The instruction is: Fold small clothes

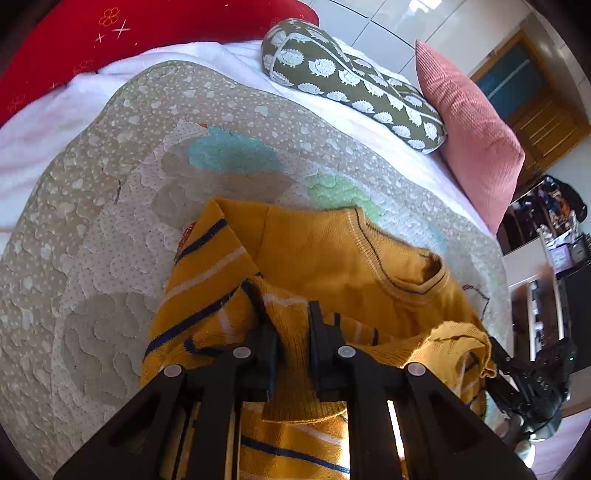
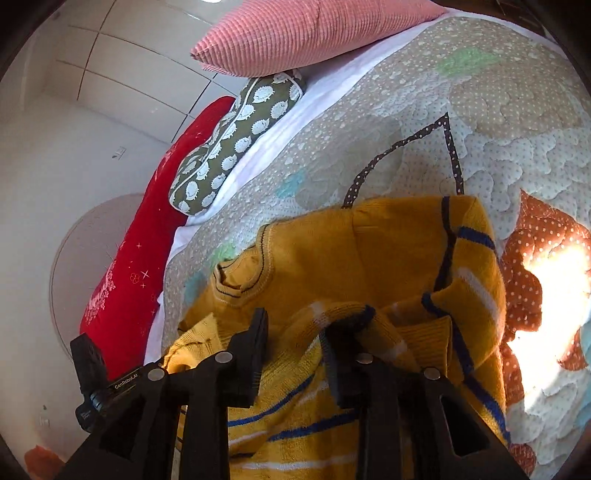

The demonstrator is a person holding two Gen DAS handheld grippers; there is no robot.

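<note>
Lying on a quilted bedspread (image 1: 110, 229) in the left wrist view is a small mustard-yellow sweater (image 1: 317, 251) with blue and white stripes, its ribbed neckline to the right of centre. The left gripper (image 1: 293, 343) sits at the near edge of the garment, its two black fingers (image 1: 267, 350) standing a narrow gap apart with a fold of striped knit rising between them; whether the pads actually press on that fold cannot be told. At the right edge the other gripper's black body shows beside a bunched corner of the sweater. Far across the bed lie a red cushion (image 1: 110, 33), a green pillow printed with white hedgehogs (image 1: 351, 81) and a pink ribbed pillow (image 1: 469, 133).

From the right wrist view the same sweater (image 2: 369, 243) is near the lens, neckline to the left, a striped sleeve draped over the body on the right. The right gripper (image 2: 295, 350) has its jaws parted wider, with loose striped cloth lying in the gap and bunched against the right finger (image 2: 340, 354), while the left finger (image 2: 255, 350) stands clear of it. Sunlight glares on the bedspread (image 2: 480, 110) at the right.
</note>
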